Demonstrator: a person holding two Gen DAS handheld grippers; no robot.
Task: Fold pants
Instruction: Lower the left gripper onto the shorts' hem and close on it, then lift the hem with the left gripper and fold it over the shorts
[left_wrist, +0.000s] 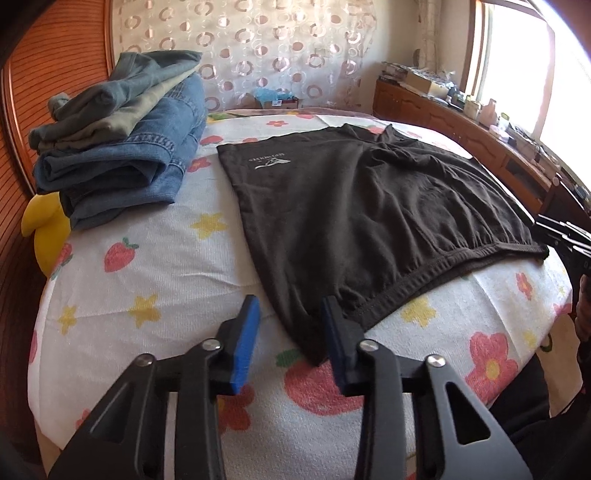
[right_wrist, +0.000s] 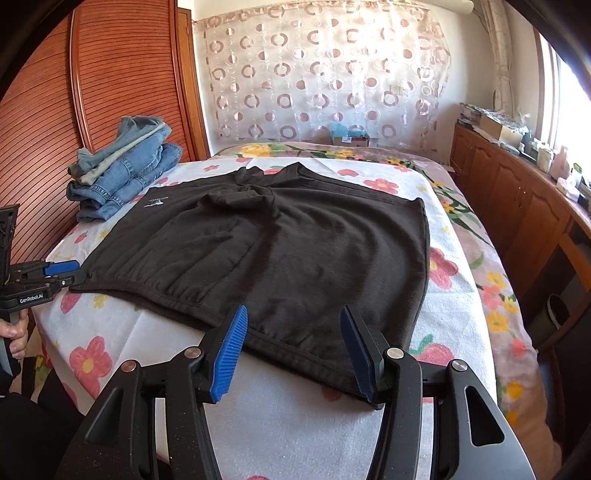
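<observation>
Dark brown pants (left_wrist: 362, 206) with a small white logo lie spread flat on the flower-print bed sheet (left_wrist: 155, 266), elastic waistband toward me. My left gripper (left_wrist: 291, 332) stands open, and the waistband's left corner lies between its blue pads; the left pad is clear of the cloth. In the right wrist view the same pants (right_wrist: 295, 243) fill the middle of the bed. My right gripper (right_wrist: 293, 339) is open over the waistband's right corner, its fingers straddling the hem. The left gripper (right_wrist: 68, 273) shows from the side at the other corner, held by a hand.
A stack of folded jeans (left_wrist: 122, 158) sits at the bed's far left, with a yellow plush toy (left_wrist: 44, 225) beside it. A ribbed wooden wardrobe (right_wrist: 110, 81) stands to the left. A cluttered wooden cabinet (right_wrist: 517, 206) runs along the right under the window.
</observation>
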